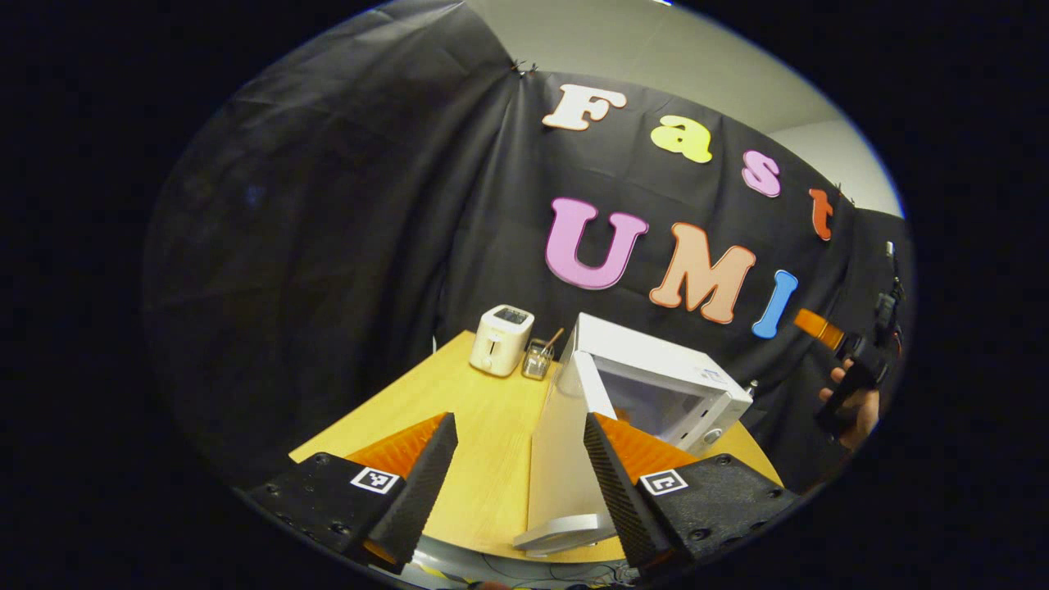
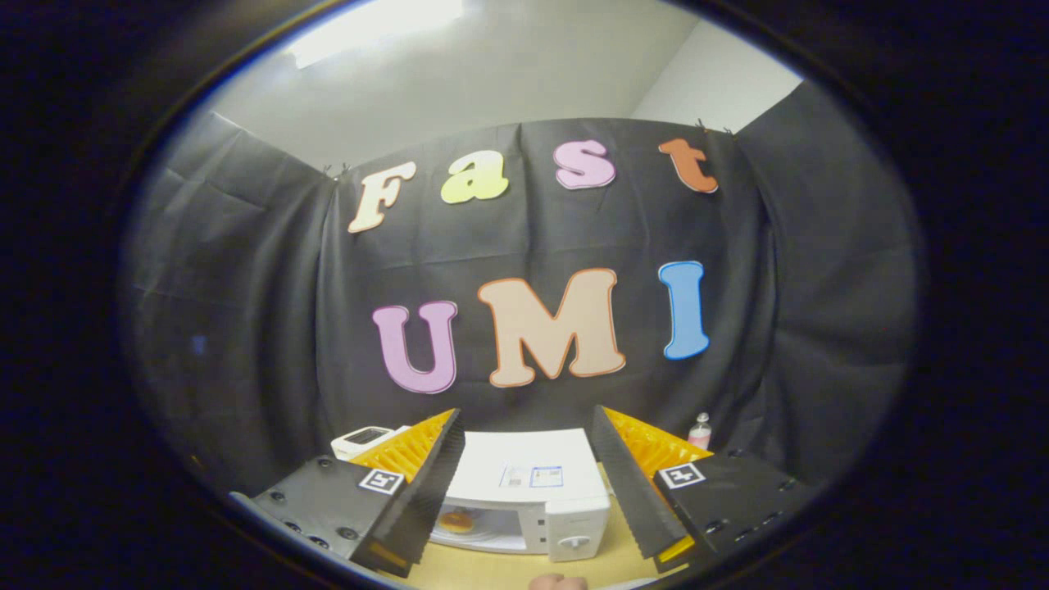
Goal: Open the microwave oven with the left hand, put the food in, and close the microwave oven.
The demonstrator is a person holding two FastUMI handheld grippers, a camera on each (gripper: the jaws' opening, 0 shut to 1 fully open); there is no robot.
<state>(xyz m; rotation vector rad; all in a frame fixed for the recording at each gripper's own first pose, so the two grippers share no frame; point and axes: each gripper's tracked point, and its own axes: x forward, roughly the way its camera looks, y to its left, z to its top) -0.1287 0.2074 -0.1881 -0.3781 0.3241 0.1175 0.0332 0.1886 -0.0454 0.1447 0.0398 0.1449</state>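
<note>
The left tool (image 1: pixel 518 475) is spread, straddling the edge of the open microwave door (image 1: pixel 565 442). The right tool (image 2: pixel 524 483) is spread too, empty, above the microwave (image 2: pixel 524 492) on the counter (image 1: pixel 483 442). Food (image 2: pixel 457 521) sits inside. A toaster (image 1: pixel 501 339) stands behind.

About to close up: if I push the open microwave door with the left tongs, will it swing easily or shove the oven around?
The microwave door is a flat rigid panel standing wide open on its hinge, so it should swing rather than flex. The microwave oven looks boxy and sits flat on the wooden table, so it probably stays put. The left tongs are open; push gently.
</note>
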